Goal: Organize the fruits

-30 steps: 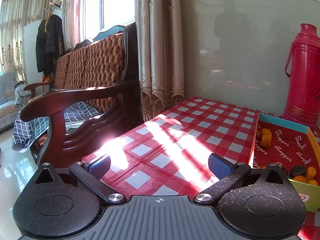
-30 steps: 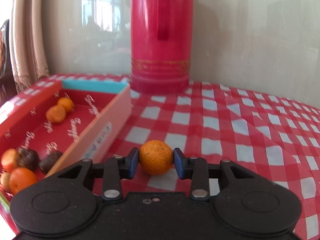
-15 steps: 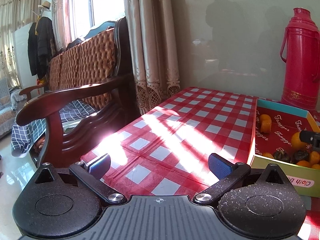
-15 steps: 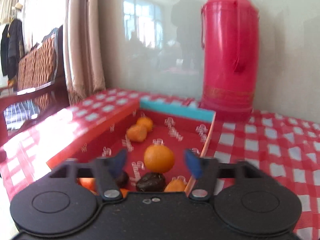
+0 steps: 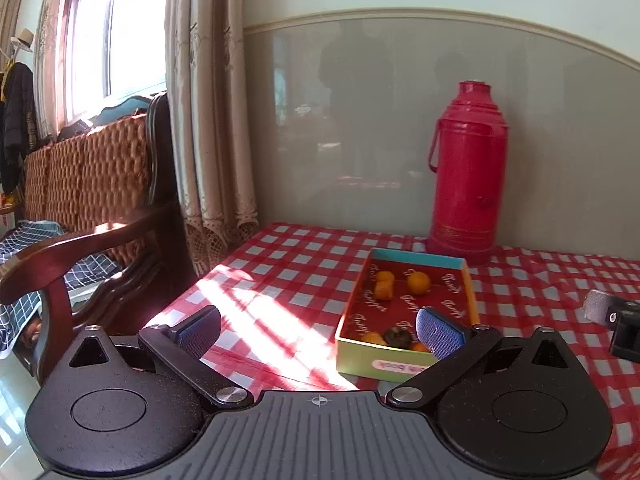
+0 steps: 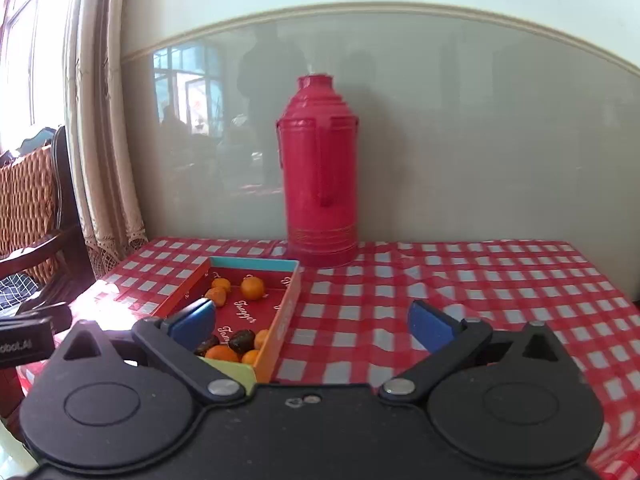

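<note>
The fruits are gathered in the open red box [image 6: 289, 307], which sits just in front of the red thermos flask [image 6: 322, 192] on the checked surface [image 6: 460, 280], presumably so they stay together. Small oranges [image 6: 253, 288] lie toward the flask; dark wrinkled fruits [image 6: 241, 339] lie at the box's opposite end. The right gripper [image 6: 312, 326] is opening its fingers with nothing between them; the left gripper [image 5: 318, 330] is spread and empty.

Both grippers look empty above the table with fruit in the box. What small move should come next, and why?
Probably nothing more than lowering both to rest: the right gripper jaws are opening with nothing between them, the left gripper is open, the oranges lie in the box, and no loose fruit shows on the tablecloth.
</note>
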A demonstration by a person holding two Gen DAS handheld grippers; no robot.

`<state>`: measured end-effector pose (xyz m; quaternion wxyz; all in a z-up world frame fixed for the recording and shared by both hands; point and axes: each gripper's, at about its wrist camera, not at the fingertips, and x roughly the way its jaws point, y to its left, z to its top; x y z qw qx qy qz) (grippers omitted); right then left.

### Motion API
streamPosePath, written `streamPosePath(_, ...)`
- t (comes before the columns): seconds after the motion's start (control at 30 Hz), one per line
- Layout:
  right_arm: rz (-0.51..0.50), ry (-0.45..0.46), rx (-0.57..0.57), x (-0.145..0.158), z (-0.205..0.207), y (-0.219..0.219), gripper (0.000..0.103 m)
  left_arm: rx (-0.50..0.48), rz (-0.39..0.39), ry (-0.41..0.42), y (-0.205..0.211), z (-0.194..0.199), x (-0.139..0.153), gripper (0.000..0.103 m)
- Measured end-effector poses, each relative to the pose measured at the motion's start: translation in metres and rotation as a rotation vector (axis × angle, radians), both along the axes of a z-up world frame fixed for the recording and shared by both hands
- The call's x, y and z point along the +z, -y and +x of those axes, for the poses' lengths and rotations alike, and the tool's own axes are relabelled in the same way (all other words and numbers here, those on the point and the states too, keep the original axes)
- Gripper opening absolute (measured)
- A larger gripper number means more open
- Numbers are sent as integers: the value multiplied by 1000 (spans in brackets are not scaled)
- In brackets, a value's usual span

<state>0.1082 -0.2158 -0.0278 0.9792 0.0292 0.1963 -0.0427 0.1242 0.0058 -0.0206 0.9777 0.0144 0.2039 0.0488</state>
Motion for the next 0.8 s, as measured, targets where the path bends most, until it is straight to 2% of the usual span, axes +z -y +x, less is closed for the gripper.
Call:
streamPosePath(0.17, 17, 27, -55, 12, -57, 8, 97, -49, -21, 15, 12, -51, 16, 103)
streamPosePath(0.33, 15, 48, -49, 17, -85, 1, 97, -71, -28, 18, 12, -84, 18, 103)
streamPosePath(0.63, -6, 64, -17, 18, -94, -13, 97, -65, -21, 8, 8, -94, 17, 103)
streamPosePath(0.8, -18, 66, -14, 18, -94, -15, 97, -52, 26, 27, 15, -94, 17, 103)
